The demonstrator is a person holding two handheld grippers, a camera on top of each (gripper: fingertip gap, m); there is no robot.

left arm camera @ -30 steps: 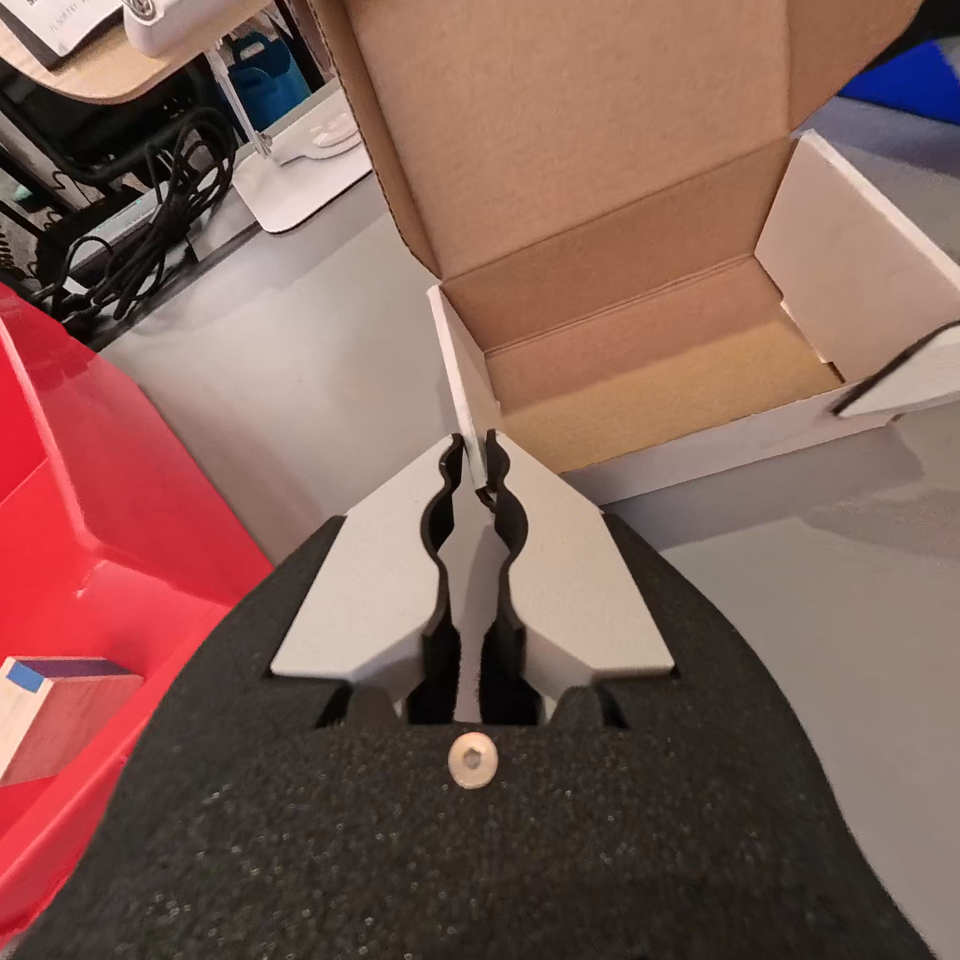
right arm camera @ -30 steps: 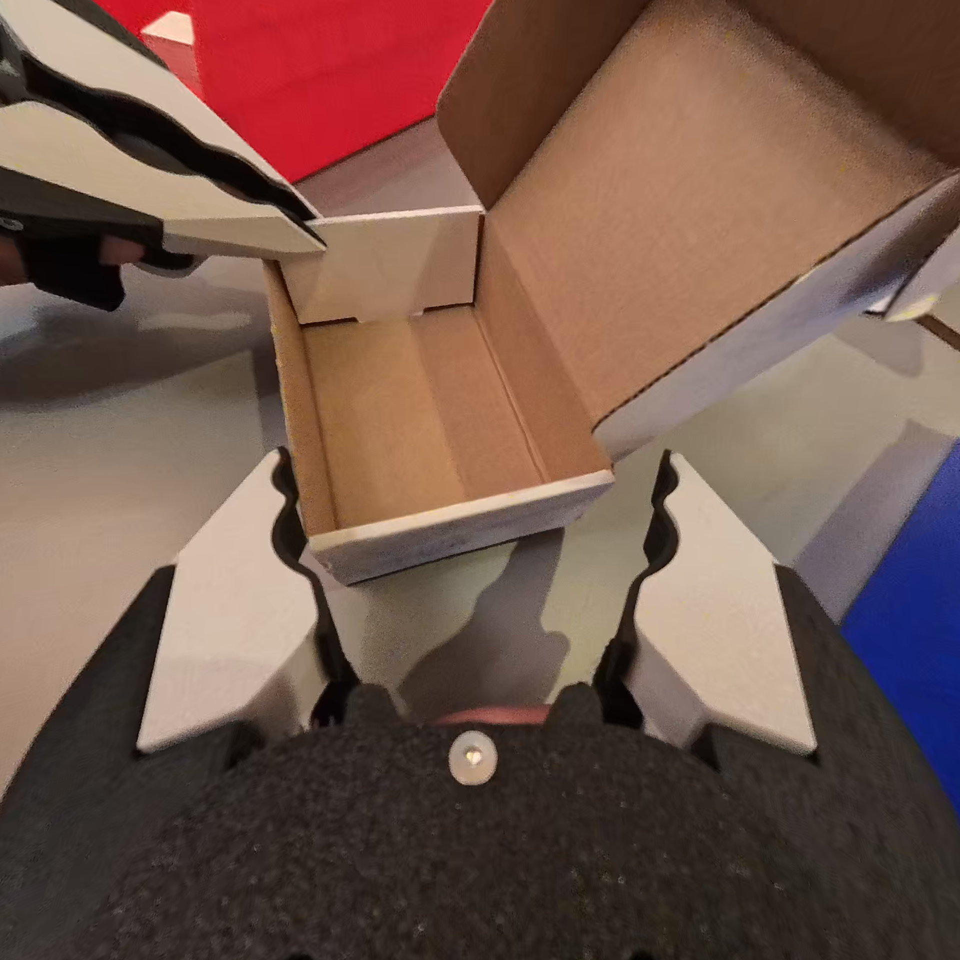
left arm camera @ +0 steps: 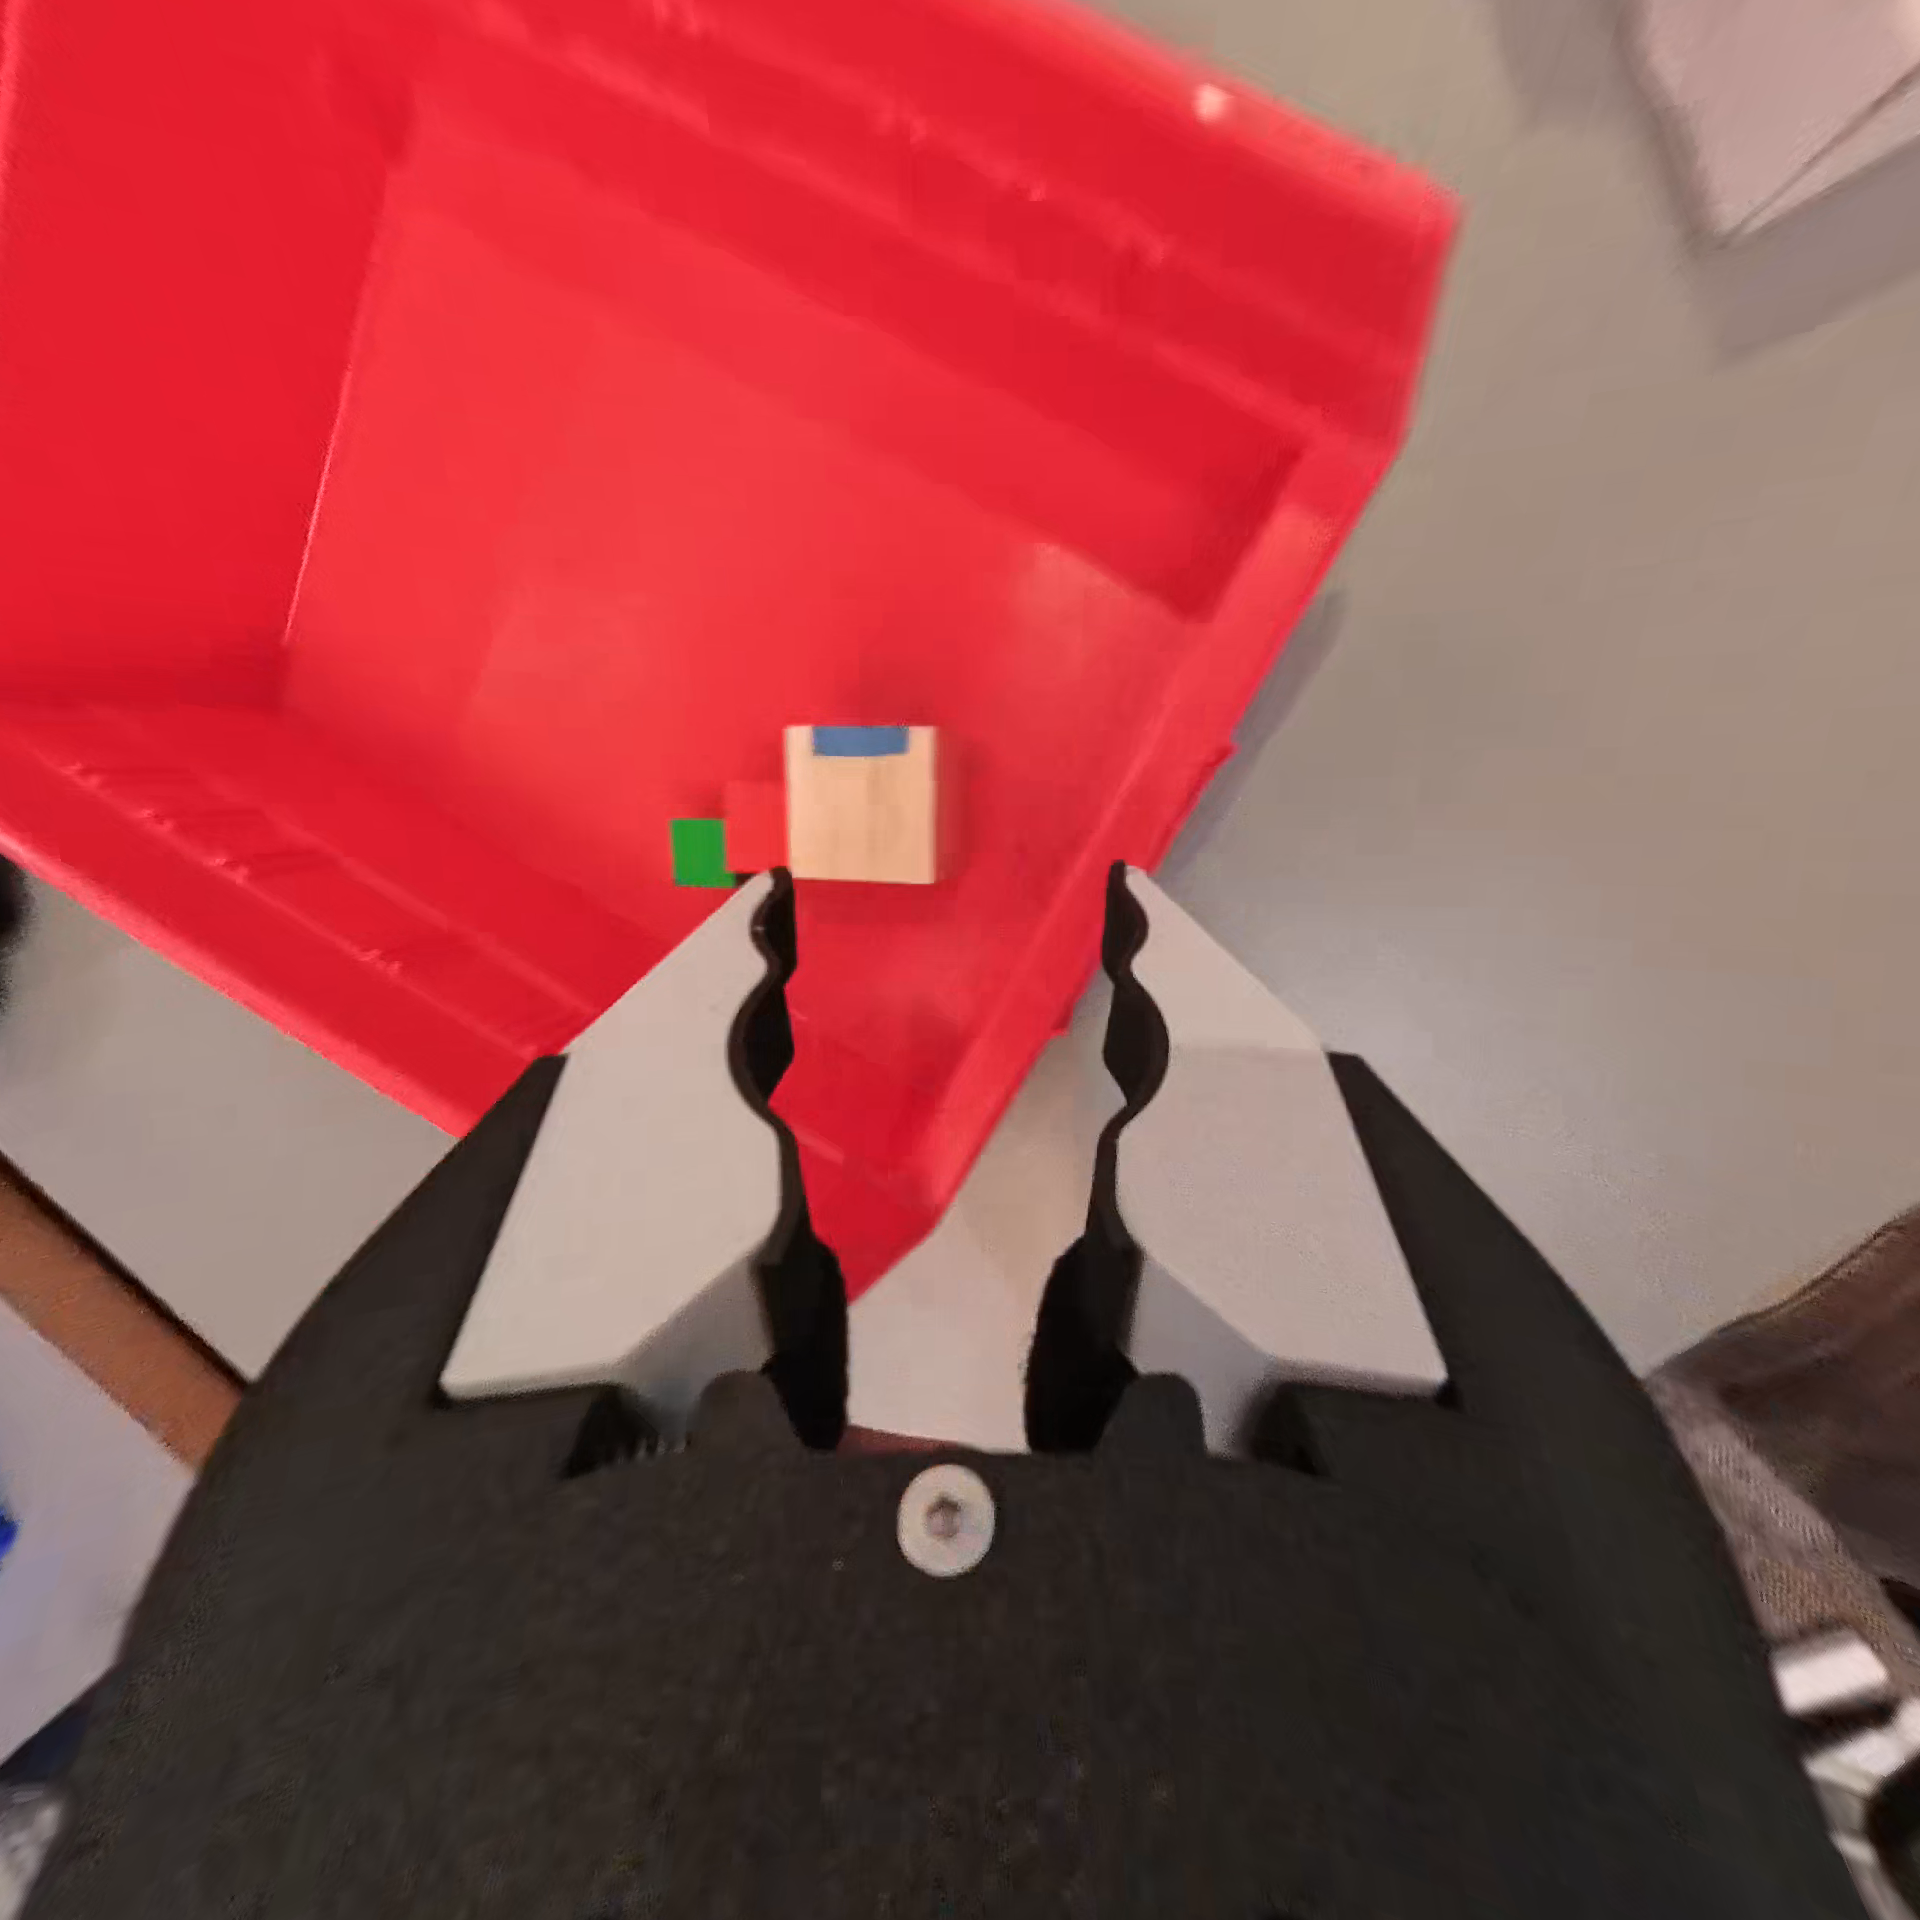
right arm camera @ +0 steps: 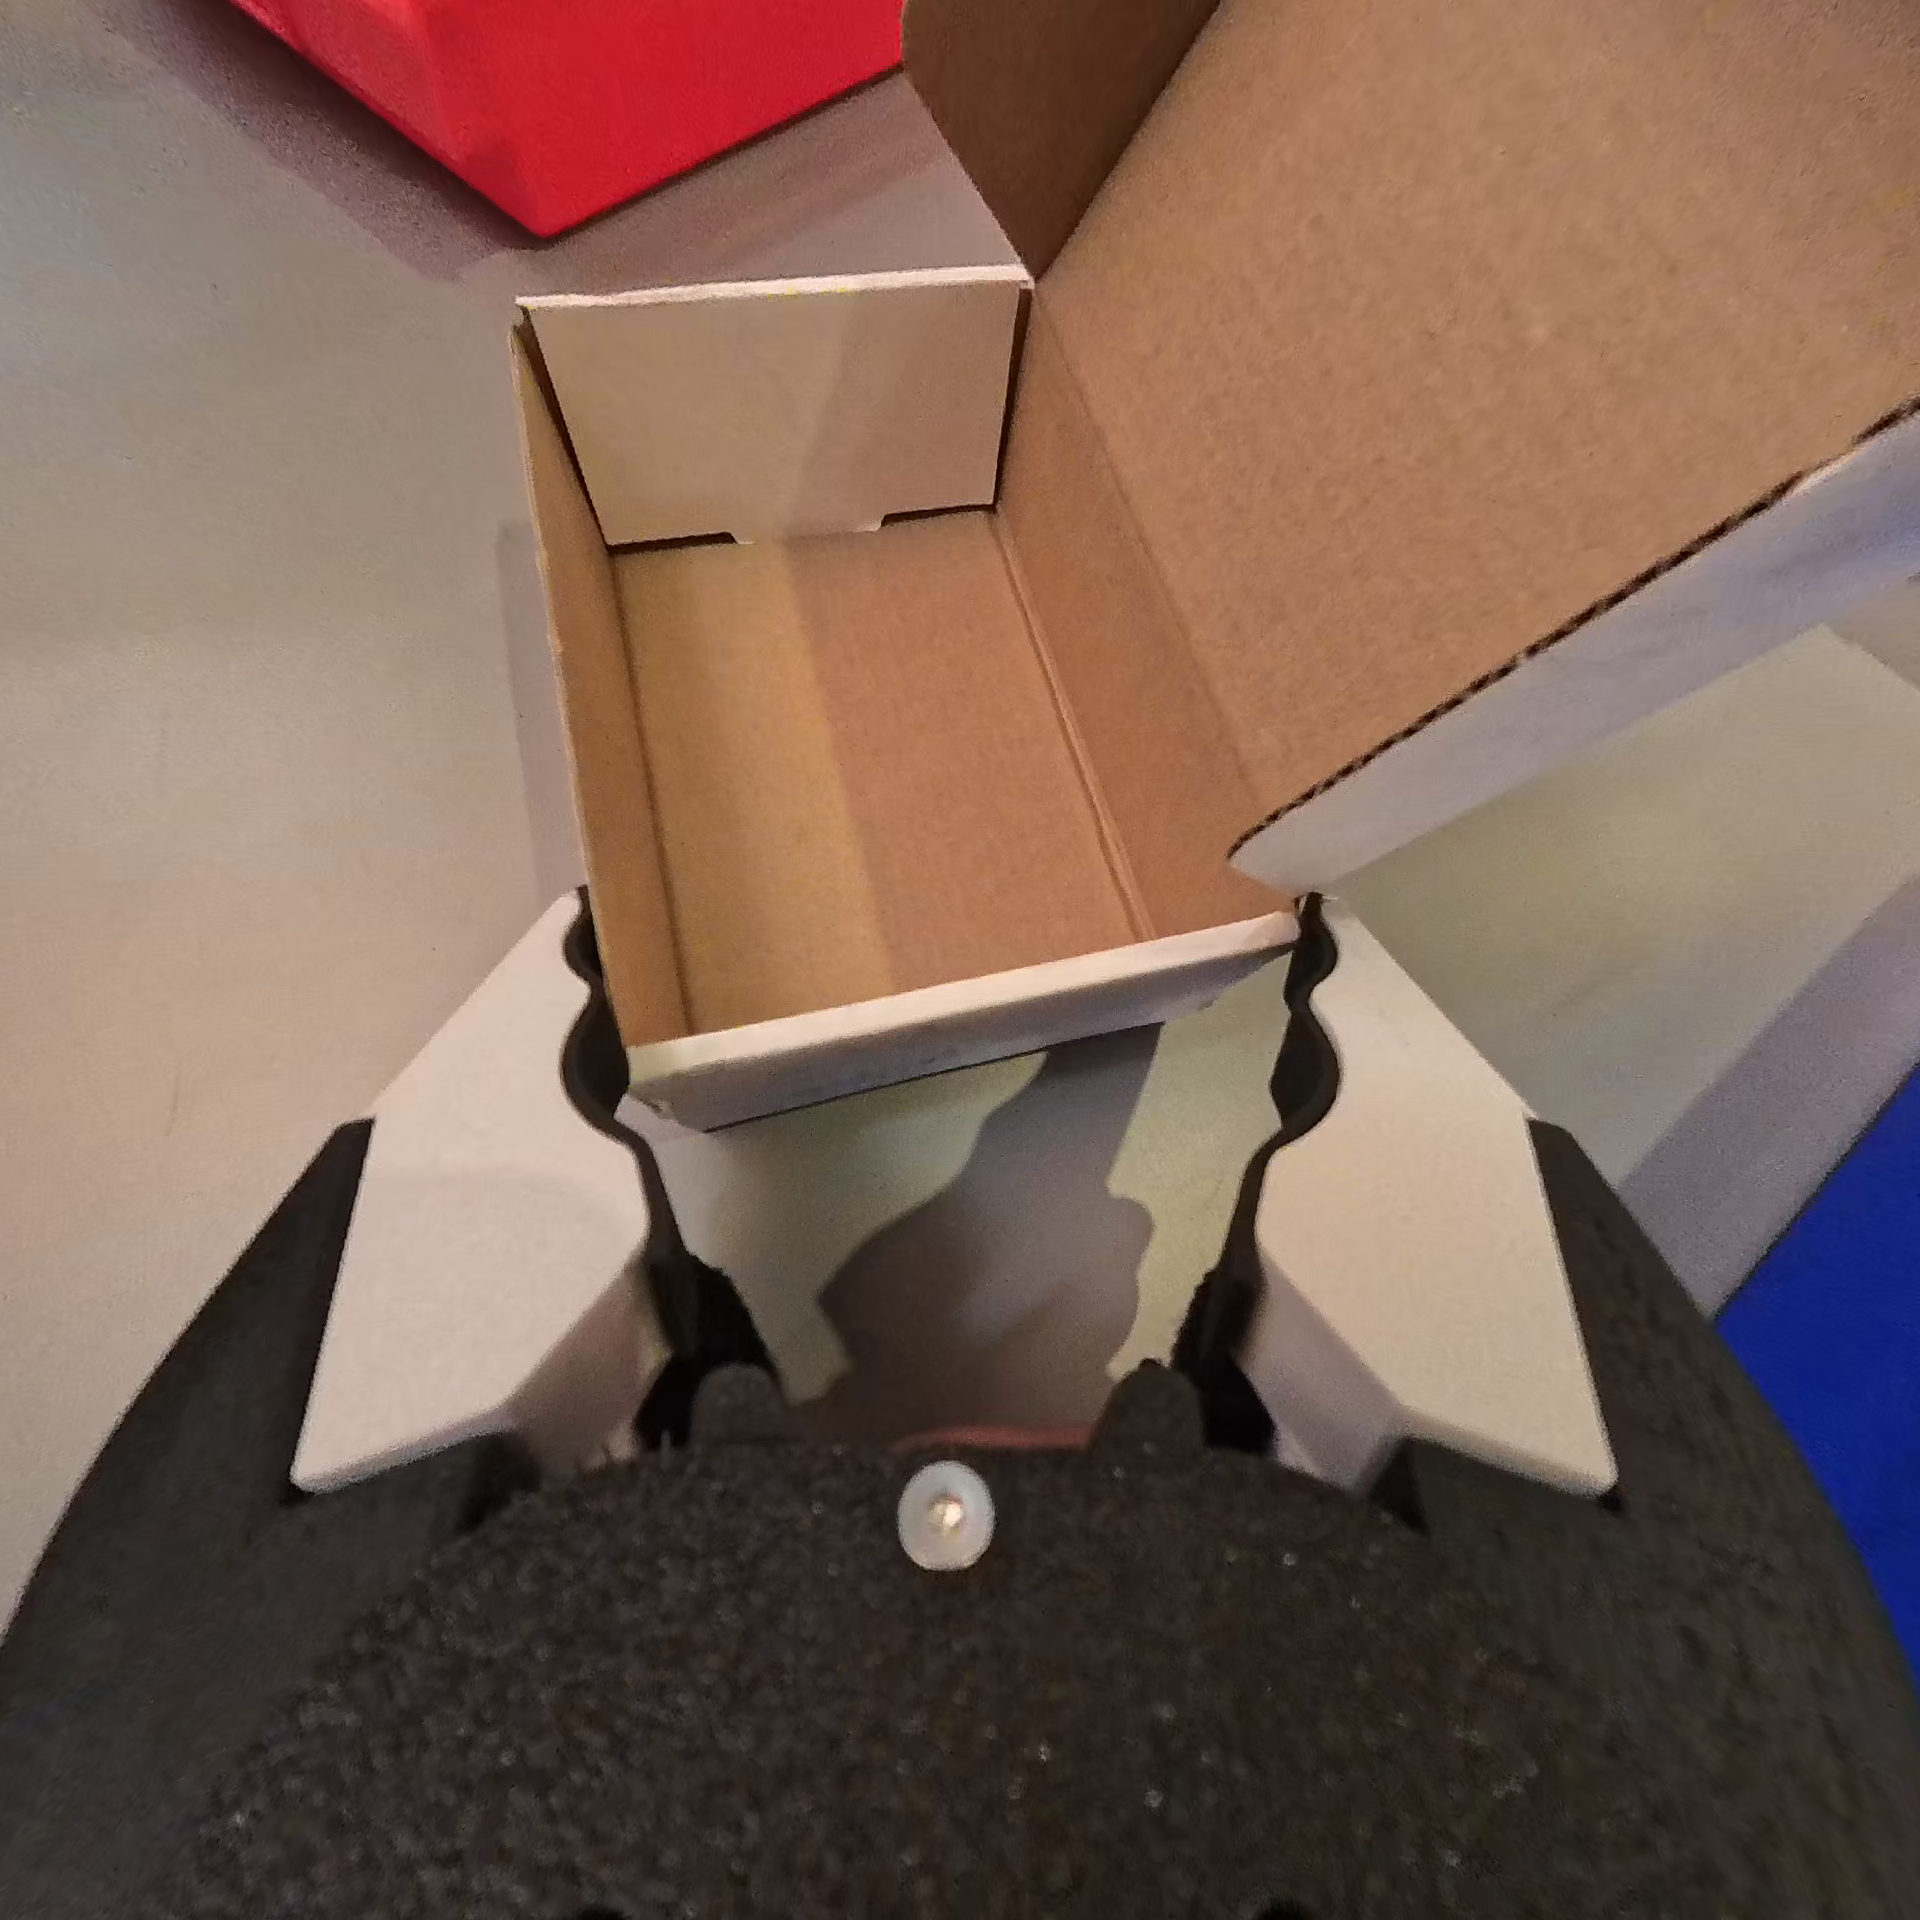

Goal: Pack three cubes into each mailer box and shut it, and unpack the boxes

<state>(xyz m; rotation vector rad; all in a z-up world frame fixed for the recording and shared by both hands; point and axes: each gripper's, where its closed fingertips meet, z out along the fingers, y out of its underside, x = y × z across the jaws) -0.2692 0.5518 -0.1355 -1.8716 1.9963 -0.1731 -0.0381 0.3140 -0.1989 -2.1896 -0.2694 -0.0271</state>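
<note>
In the left wrist view a wooden cube (left arm camera: 862,805) with a blue patch lies in a red bin (left arm camera: 727,416). A small green block (left arm camera: 698,852) shows beside it. My left gripper (left arm camera: 943,878) is open and empty, above the bin's near corner, just short of the cube. In the right wrist view a white mailer box (right arm camera: 966,1023) stands open and empty, its lid (right arm camera: 1455,416) raised on the right. My right gripper (right arm camera: 940,914) is open, its fingers either side of the box's near end wall, not closed on it.
The red bin's corner (right arm camera: 582,94) shows at the back left of the right wrist view. A blue surface (right arm camera: 1849,1382) lies at the right edge. Another white box (left arm camera: 1787,104) is blurred at the top right of the left wrist view. The grey table (left arm camera: 1610,831) surrounds the bin. The left tips stand about 6 centimetres off the wooden cube (left arm camera: 862,805).
My left gripper let go of the box's left wall, opened, and swung over the red bin to face the cube. My right gripper moved closer to the box's near end.
</note>
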